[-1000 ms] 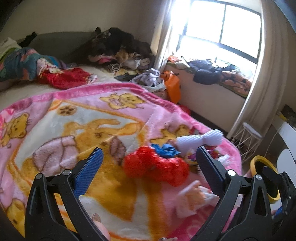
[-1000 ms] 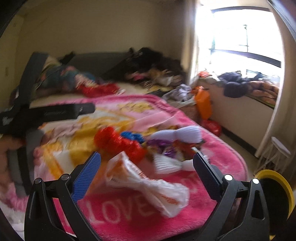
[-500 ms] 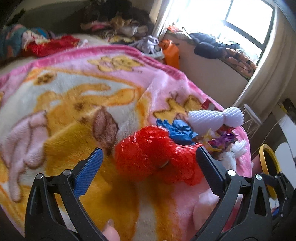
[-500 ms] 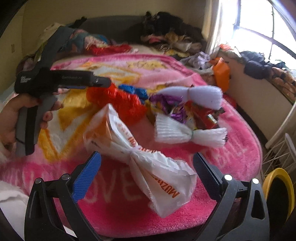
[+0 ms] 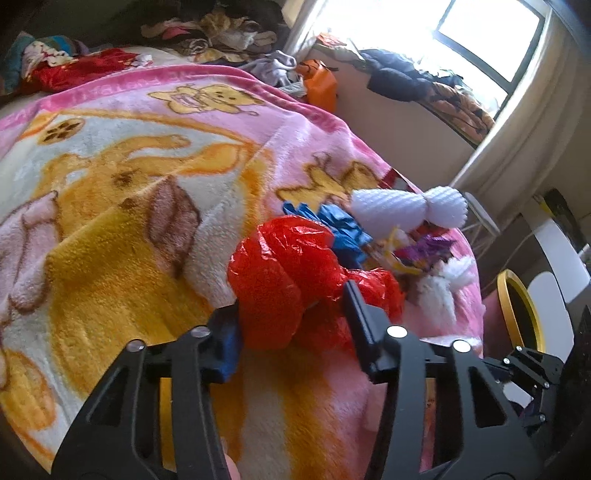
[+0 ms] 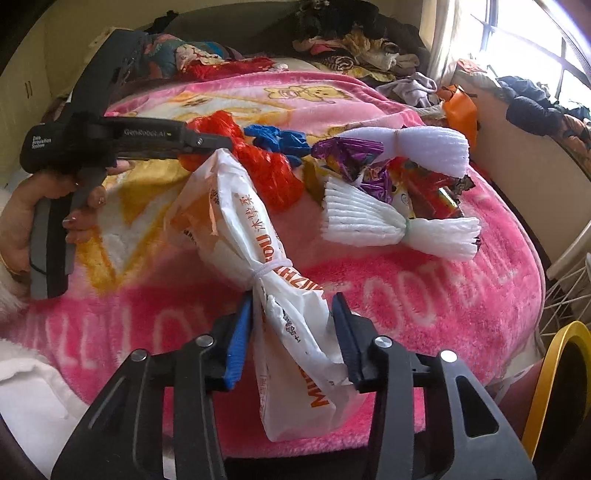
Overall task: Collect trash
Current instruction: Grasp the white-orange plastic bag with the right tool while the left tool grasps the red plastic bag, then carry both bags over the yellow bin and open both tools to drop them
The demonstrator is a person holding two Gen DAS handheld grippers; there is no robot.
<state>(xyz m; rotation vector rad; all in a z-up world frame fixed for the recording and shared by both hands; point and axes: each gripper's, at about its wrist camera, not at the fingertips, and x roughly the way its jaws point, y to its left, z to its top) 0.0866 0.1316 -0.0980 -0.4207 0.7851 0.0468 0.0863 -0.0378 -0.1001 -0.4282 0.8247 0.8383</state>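
A crumpled red plastic bag (image 5: 280, 280) lies on the pink cartoon blanket (image 5: 129, 192). My left gripper (image 5: 291, 306) is closing on it, and both pads press into the plastic. A white plastic bag with orange print (image 6: 258, 243), tied at its middle, lies near the bed's edge. Around its lower half my right gripper (image 6: 293, 306) is closing, its pads touching the bag on both sides. In the right wrist view, a hand holds the left gripper (image 6: 218, 142) at the red bag (image 6: 266, 166).
More trash lies beyond: a blue bag (image 5: 332, 229), white foam nets (image 6: 388, 229), purple and red wrappers (image 6: 424, 184). A yellow-rimmed bin (image 6: 554, 369) stands on the floor to the right of the bed. Clothes (image 5: 221, 33) are piled at the bed's far end and on the window ledge.
Both grippers moved down towards the bed and went from wide open to closed around the trash: the left on the red bag, the right on the white bag.
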